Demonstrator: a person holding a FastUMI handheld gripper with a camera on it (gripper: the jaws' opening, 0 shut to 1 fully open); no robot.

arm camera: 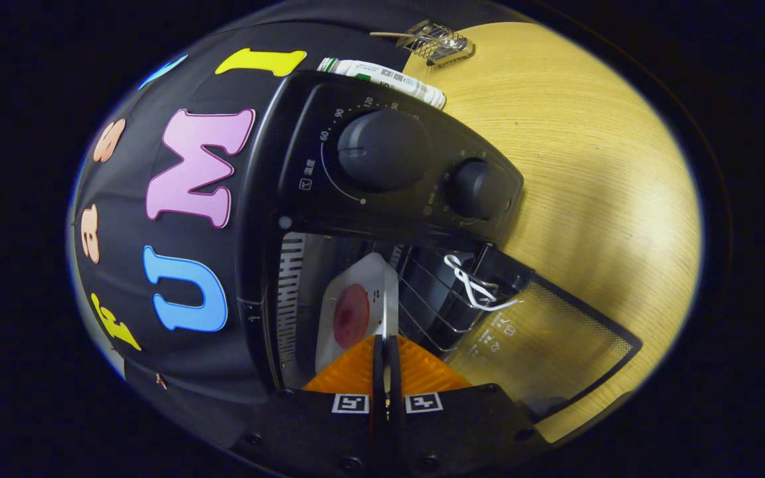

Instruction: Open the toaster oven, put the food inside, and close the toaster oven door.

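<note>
Round red piece of food (pixel 351 317) on a white flat plate (pixel 362 279), already within the mouth of the black toaster oven (pixel 303 133), just ahead of the fingers. Looks tilted with the whole view, so hard to say how level.

Orange ribbed fingers (pixel 349 372) of the gripper (pixel 386 342) clenched on the near rim of the plate, with only a thin gap between them.

Beside the plate, a wire rack (pixel 432 302) inside the cavity. Beyond the rack, the glass door (pixel 555 338), folded fully open over the pale wooden table (pixel 588 166). A thin white cord (pixel 475 282) hangs at the hinge side of the opening.

Possible troubles, as a judgement only:
- Narrow grasp on the rim alone, so risk of the plate pivoting and the food sliding off.
- Risk of the far rim catching on the rack wires or on the cavity wall if pushed in at an angle.
- If released before resting flat, danger of dropping.
- Later, at closing, possible jam from the cord or from a plate left too near the opening.

Two round dark knobs (pixel 382 149) on the front panel, not involved now.
</note>
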